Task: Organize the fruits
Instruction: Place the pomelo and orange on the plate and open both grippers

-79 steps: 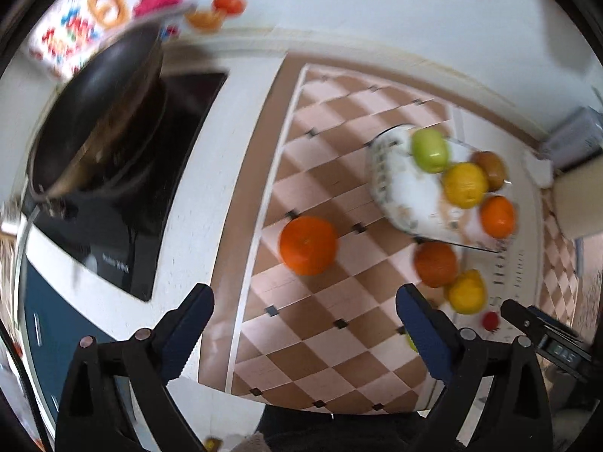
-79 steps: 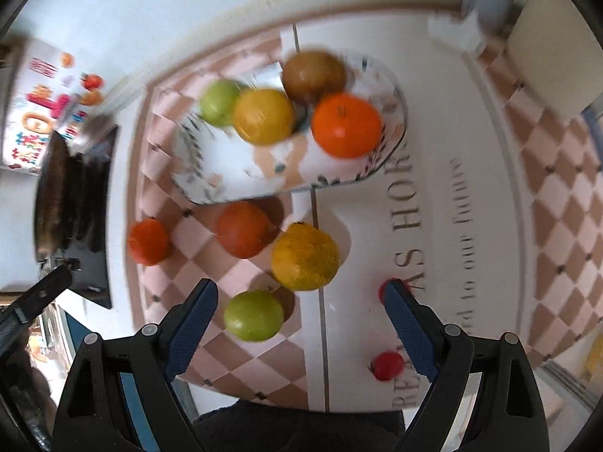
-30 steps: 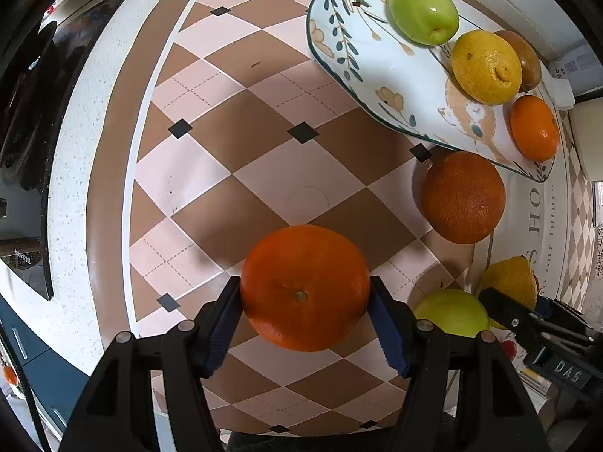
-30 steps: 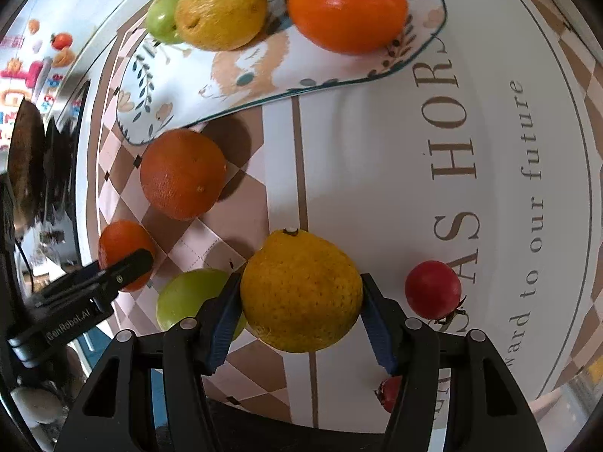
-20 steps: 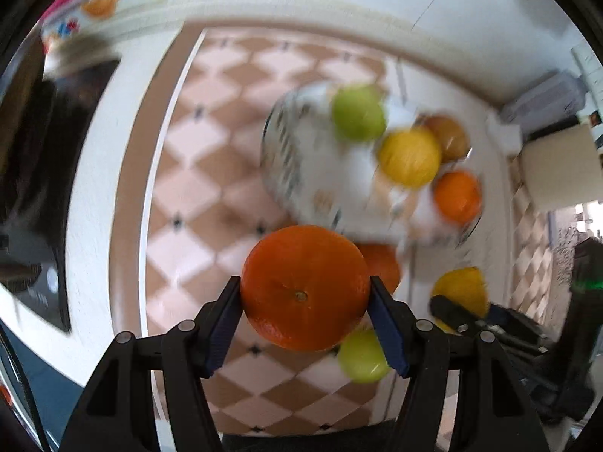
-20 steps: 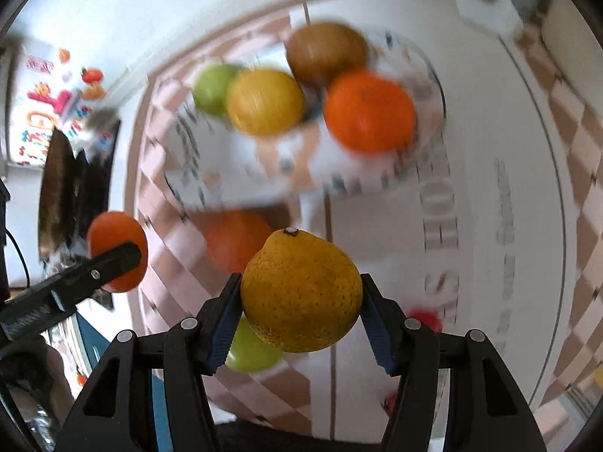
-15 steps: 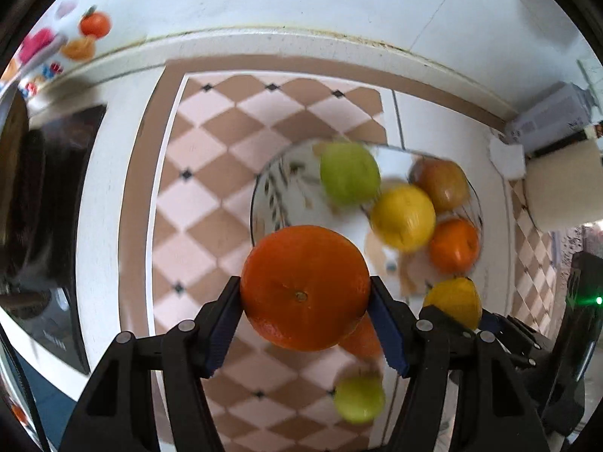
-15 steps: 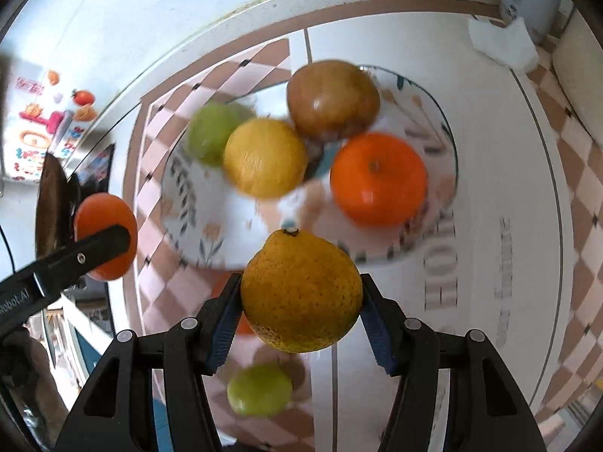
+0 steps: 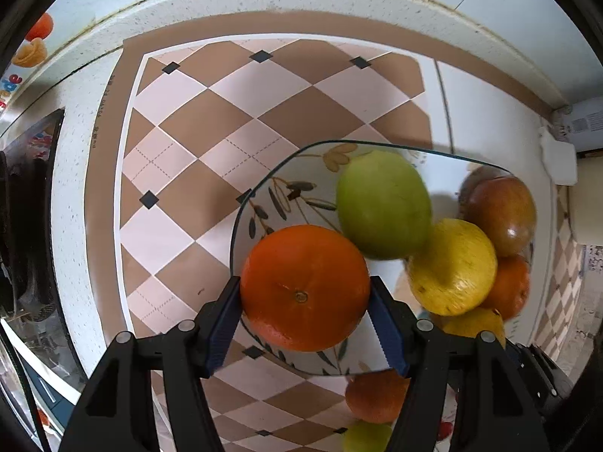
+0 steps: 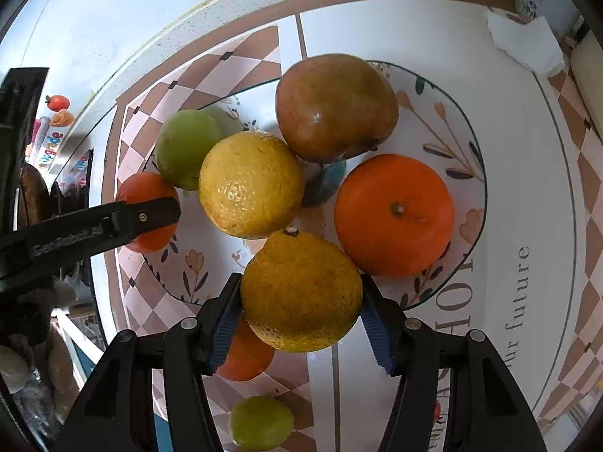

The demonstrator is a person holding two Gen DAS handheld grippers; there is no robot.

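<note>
My left gripper pinches an orange between its blue pads, both pads pressed against the fruit's sides, stem end facing the camera. The orange hangs over the near left edge of the floral plate. My right gripper pinches a yellow-orange citrus fruit in the same manner, pads tight on both flanks, over the near rim of that plate.

Contents of the plate, as seen from the right wrist: a green apple at the far left, a yellow citrus in the middle, a brownish-red mango at the back, and a tangerine at the right. The yellow citrus touches the apple and the mango.

Off the plate, on the checkered mat: a darker orange just beside the plate's near edge, and a second green fruit nearer still. Both lie beneath my grippers.

The left gripper's finger crosses the right wrist's view at left, with its orange partly visible behind it.
</note>
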